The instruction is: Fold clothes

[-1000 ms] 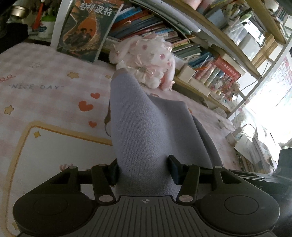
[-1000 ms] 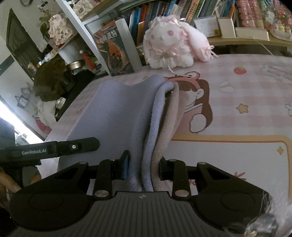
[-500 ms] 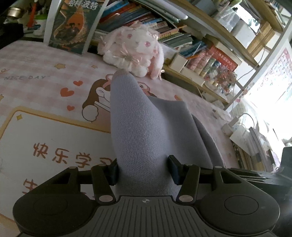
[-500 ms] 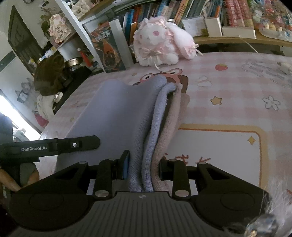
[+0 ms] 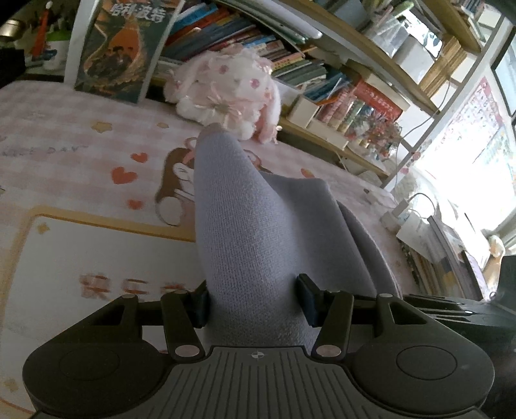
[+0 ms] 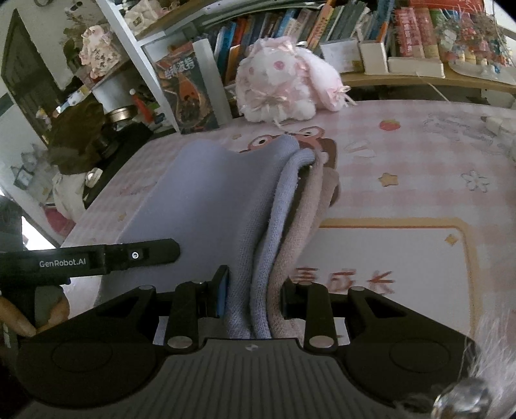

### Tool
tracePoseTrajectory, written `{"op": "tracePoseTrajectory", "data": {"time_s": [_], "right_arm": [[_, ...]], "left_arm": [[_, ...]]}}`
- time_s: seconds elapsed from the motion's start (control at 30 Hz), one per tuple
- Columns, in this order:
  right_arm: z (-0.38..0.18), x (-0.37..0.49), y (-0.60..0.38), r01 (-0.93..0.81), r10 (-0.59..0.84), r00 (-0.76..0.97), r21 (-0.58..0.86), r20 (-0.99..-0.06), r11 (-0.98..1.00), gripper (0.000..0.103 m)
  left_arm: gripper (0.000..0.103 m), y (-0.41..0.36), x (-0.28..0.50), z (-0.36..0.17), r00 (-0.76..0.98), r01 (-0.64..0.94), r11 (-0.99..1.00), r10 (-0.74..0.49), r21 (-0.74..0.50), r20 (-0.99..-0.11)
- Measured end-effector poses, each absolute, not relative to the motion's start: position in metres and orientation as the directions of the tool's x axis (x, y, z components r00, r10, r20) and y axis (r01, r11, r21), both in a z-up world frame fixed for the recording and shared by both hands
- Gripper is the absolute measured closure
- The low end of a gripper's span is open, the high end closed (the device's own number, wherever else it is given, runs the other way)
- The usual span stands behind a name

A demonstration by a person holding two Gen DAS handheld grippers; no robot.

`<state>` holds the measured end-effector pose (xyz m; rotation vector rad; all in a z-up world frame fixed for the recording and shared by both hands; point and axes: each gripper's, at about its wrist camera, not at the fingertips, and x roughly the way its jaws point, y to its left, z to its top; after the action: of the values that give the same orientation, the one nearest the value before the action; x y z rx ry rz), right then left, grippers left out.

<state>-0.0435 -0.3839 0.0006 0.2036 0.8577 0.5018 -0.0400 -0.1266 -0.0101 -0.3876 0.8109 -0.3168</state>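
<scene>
Surface: pink checked mat (image 5: 64, 154) covers the counter; bookshelf (image 6: 290, 29) and plush rabbit (image 6: 283, 83) at the top of both views.
Garment: grey-lilac knit (image 5: 258, 232) hangs between my two claws, its far end draped on the mat mid-frame.
Left claw (image 5: 253, 298): clenched on a thick bunch of the knit.
Right claw (image 6: 254, 298): clenched on a layered edge, lilac over beige.
Step, my judgement: carrying the doubled edge across for a fold. I should keep both claws level, hold the span taut, and lay it down square, clear of the rabbit.
Change: both grips look unchanged; in the left view the mat print has slid rightward since half a second ago, and the rabbit sits nearer centre.
</scene>
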Motion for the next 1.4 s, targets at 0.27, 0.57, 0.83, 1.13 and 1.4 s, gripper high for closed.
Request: {"op": "tracePoseTrajectory", "data": {"time_s": [0.27,0.57,0.83,1.13,1.4], "right_arm": [[0.005,-0.051,-0.308,-0.329,0.483,0.574,0.353,-0.662,0.876,0.076],[-0.003,-0.048,-0.237,-0.312,0.472,0.582,0.354,-0.662,0.881,0.076],[-0.002,-0.014,-0.207,-0.305,0.457,0.591,0.34,-0.665,0.89,0.076],[-0.004,0.073,-0.198,-0.304,0.43,0.607,0.304,-0.668,0.903,0.076],[-0.01,0.135,-0.19,-0.314,0.42,0.615,0.28,-0.668,0.907,0.076]], "left_arm": [[0.051,-0.055,-0.041,-0.009,0.644,0.159,0.878,-0.438,-0.451,-0.627],[0.051,0.01,-0.033,-0.018,0.633,0.169,0.872,-0.453,-0.459,-0.628],[0.051,0.047,0.004,-0.023,0.637,0.149,0.843,-0.482,-0.517,-0.601],[0.052,0.06,0.085,-0.026,0.659,0.119,0.833,-0.473,-0.541,-0.585],[0.051,0.071,0.138,-0.034,0.682,0.084,0.837,-0.444,-0.54,-0.581]]}}
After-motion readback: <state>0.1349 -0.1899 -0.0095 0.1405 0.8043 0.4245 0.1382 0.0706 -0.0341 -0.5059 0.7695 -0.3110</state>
